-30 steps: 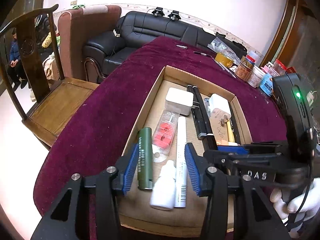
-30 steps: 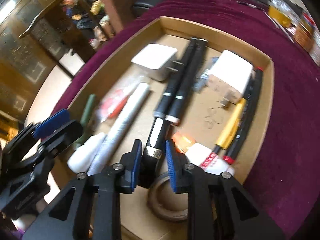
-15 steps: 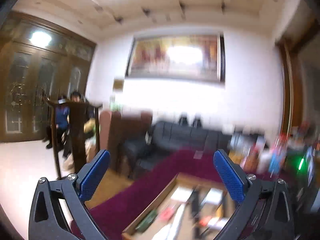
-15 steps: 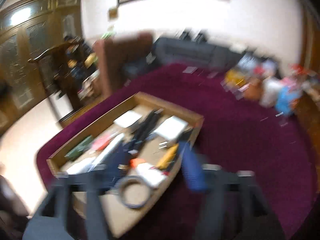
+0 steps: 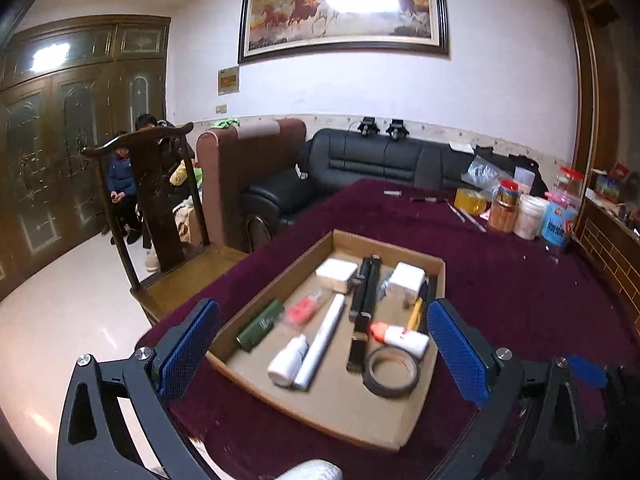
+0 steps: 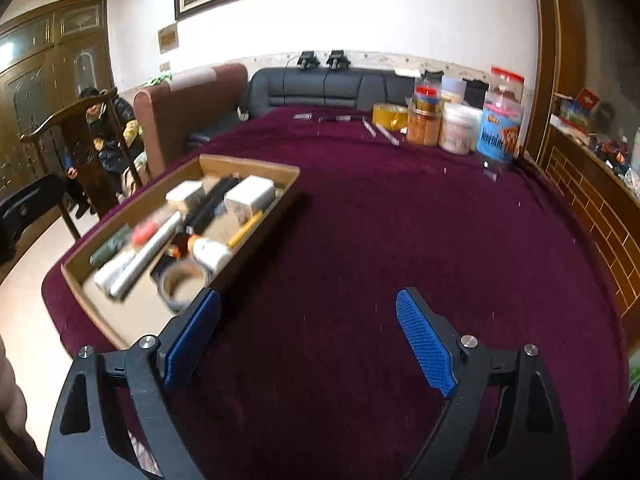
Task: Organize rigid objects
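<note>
A shallow cardboard tray (image 5: 438,276) lies on the purple tablecloth. Inside it are a green tube (image 5: 260,326), a white dropper bottle (image 5: 288,360), a white tube (image 5: 322,338), black pens (image 5: 366,292), two white chargers (image 5: 337,274), a glue bottle (image 5: 400,334) and a tape roll (image 5: 391,372). My left gripper (image 5: 321,312) hovers before the tray's near end, open wide with nothing between its jaws. My right gripper (image 6: 308,300) is open over bare cloth, to the right of the tray (image 6: 248,166), also with nothing between its jaws.
Jars and tubs (image 6: 460,128) and a yellow tape roll (image 6: 390,116) stand at the table's far right. A wooden chair (image 5: 160,208) and a black sofa (image 5: 380,160) lie beyond the left and far edges. People sit at the left (image 5: 124,184). Wide purple cloth (image 6: 420,220) spreads right of the tray.
Both grippers opened wide and drew back and up from the tray. The right let go of the black item it was shut on and swung right over the cloth.
</note>
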Demonstrator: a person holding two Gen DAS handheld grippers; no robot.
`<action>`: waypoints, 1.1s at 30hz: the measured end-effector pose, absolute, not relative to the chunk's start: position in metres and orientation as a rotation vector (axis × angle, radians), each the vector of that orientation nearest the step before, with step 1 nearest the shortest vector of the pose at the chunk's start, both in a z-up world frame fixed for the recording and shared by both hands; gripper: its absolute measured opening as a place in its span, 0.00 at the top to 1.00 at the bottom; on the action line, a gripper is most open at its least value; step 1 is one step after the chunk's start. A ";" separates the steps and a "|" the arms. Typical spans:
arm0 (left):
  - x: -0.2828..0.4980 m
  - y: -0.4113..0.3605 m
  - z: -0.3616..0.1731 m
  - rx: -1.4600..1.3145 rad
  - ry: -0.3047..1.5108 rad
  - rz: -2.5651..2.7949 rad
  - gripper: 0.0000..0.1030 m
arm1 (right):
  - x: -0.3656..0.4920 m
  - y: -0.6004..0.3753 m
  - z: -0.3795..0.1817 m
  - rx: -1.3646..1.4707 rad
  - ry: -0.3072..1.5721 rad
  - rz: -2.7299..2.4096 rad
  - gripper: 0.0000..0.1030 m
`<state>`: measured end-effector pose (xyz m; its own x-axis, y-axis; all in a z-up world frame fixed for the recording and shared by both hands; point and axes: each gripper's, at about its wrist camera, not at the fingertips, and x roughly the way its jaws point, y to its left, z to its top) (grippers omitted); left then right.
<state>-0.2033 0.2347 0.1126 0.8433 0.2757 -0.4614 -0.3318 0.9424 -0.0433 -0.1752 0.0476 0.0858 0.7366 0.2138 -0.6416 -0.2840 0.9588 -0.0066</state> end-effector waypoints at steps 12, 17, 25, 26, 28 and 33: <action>-0.192 0.215 0.103 -0.133 0.612 0.284 0.01 | -0.189 0.044 0.076 -0.178 0.678 0.309 0.12; -0.177 0.220 0.091 -0.150 0.676 0.292 0.01 | -0.175 0.044 0.070 -0.175 0.705 0.311 0.12; -0.152 0.233 0.071 -0.196 0.770 0.275 0.01 | -0.153 0.055 0.065 -0.222 0.733 0.314 0.12; -0.149 0.235 0.069 -0.202 0.779 0.274 0.01 | -0.151 0.056 0.066 -0.230 0.736 0.316 0.12; -0.145 0.240 0.066 -0.213 0.792 0.276 0.01 | -0.146 0.060 0.066 -0.247 0.737 0.320 0.12; -0.135 0.247 0.065 -0.232 0.800 0.283 0.01 | -0.133 0.073 0.066 -0.295 0.757 0.341 0.12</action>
